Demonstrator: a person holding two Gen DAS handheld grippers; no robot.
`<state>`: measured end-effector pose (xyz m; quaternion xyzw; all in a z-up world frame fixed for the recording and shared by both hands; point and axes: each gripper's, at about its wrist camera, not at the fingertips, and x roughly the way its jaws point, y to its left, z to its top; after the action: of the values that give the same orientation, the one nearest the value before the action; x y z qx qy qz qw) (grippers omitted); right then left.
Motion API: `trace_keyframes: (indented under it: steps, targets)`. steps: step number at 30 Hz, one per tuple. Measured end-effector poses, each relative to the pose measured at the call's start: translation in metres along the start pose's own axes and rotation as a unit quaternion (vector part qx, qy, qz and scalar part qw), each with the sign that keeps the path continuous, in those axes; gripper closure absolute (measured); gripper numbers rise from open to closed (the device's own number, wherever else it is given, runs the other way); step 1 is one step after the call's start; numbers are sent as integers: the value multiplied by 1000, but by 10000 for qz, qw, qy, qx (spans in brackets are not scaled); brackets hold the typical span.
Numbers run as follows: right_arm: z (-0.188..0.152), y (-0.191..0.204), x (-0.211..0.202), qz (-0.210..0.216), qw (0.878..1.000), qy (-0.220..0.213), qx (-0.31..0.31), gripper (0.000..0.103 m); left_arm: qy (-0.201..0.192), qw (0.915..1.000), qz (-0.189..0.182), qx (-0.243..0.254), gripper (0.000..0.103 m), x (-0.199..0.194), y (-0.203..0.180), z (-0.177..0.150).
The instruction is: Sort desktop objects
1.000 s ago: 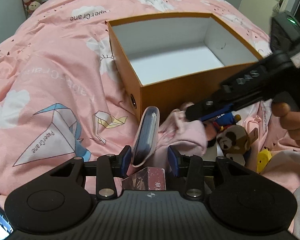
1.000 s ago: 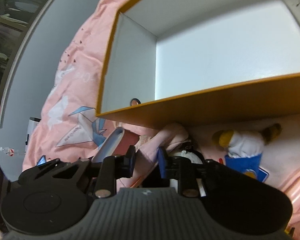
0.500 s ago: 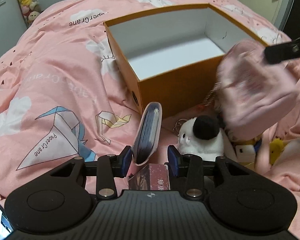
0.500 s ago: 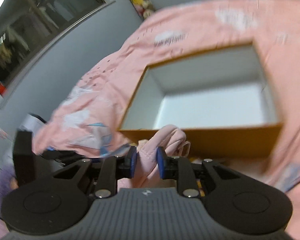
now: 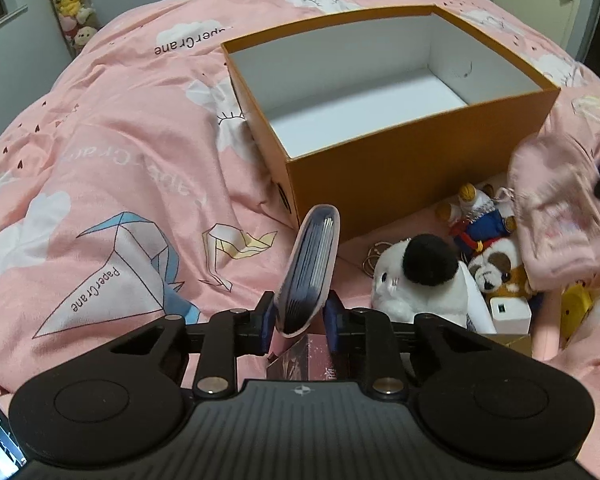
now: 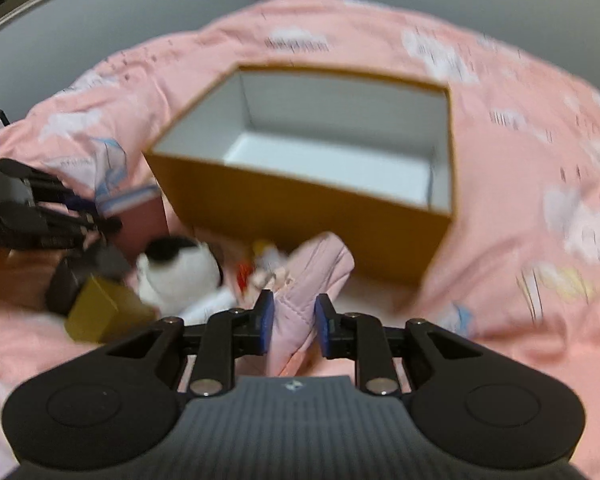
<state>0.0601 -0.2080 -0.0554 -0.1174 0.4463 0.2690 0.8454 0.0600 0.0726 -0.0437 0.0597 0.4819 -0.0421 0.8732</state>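
Note:
An open orange box with a white inside stands on the pink bedspread. My left gripper is closing its jaws, and its blue pads touch both sides of an upright pink-edged card holder with dark leaves. In the right wrist view my right gripper is shut on a pink quilted pouch and holds it above the toy pile in front of the box. The same pouch hangs blurred at the right of the left wrist view.
Before the box lie a white plush with a black patch, a red panda plush, a small doll in blue, a small white box and a yellow item. A dark red box sits under my left gripper. A gold box lies beside the plush.
My left jaws have narrowed onto the card holder. My right gripper has lifted the pink pouch off the pile, swung it to the right and rolled, uncovering the white plush.

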Motion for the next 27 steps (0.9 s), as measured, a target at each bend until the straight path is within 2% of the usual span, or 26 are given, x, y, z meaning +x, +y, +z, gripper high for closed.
trace_keyframes:
  steps: [2, 6, 8, 10, 11, 14, 19, 24, 27]
  targets:
    - [-7, -14, 3, 72, 9992, 345, 189, 79, -52, 10000, 5, -32, 77, -1, 0, 0]
    - [-29, -29, 18, -243, 9935, 1062, 327, 78, -88, 10000, 16, 25, 77, 0, -4, 0]
    - [-29, -31, 15, -232, 9938, 1063, 218, 79, -68, 10000, 32, 57, 77, 1, -5, 0]
    - [-22, -32, 5, -187, 9960, 867, 55, 68, -37, 10000, 52, 72, 77, 2, -6, 0]
    - [-14, -34, 1, -153, 9971, 740, -22, 66, -30, 9999, 78, 70, 77, 2, -6, 0]
    - [8, -45, 5, 124, 9980, 593, -166, 66, -34, 9999, 116, 41, 77, 3, -7, 0]
    - [32, -74, 51, 294, 9946, 942, 316, 67, -47, 9998, 174, -52, 76, 3, -8, 0]
    - [28, -95, 93, 730, 9839, 1264, 1027, 65, -83, 9994, 284, -178, 76, 4, -10, -1]
    - [20, -102, 109, 931, 9773, 1412, 1279, 52, -135, 9991, 372, -145, 76, 5, -14, 0]
